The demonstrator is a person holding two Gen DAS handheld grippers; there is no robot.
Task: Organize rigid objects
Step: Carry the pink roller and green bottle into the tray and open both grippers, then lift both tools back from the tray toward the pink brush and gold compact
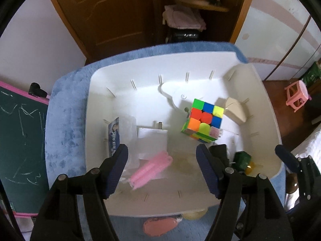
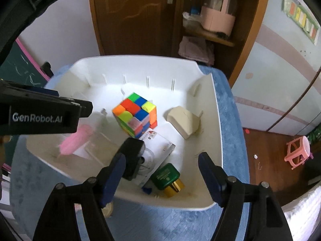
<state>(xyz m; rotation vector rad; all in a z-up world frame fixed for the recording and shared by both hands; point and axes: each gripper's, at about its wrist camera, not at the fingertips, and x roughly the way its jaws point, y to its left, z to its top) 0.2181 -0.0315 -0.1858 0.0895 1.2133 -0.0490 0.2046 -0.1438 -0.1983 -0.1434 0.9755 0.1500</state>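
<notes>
Jaws apart on both my grippers [image 1: 162, 172] [image 2: 162, 177] — white plastic bin [image 2: 217, 120] holds multicoloured puzzle cube [image 2: 136, 116], pink comb [image 1: 150, 169], green-and-gold bottle [image 2: 167, 177].

Inside the white bin [image 1: 260, 92] the far left floor lies bare, while the colourful cube [image 1: 202, 120], a pink comb [image 1: 150, 169], a clear box [image 1: 128, 132] and a green bottle [image 2: 165, 174] crowd the near side.

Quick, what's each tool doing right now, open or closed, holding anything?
Left tool: open, holding nothing, above the white bin.
Right tool: open, holding nothing, above the same bin.
</notes>
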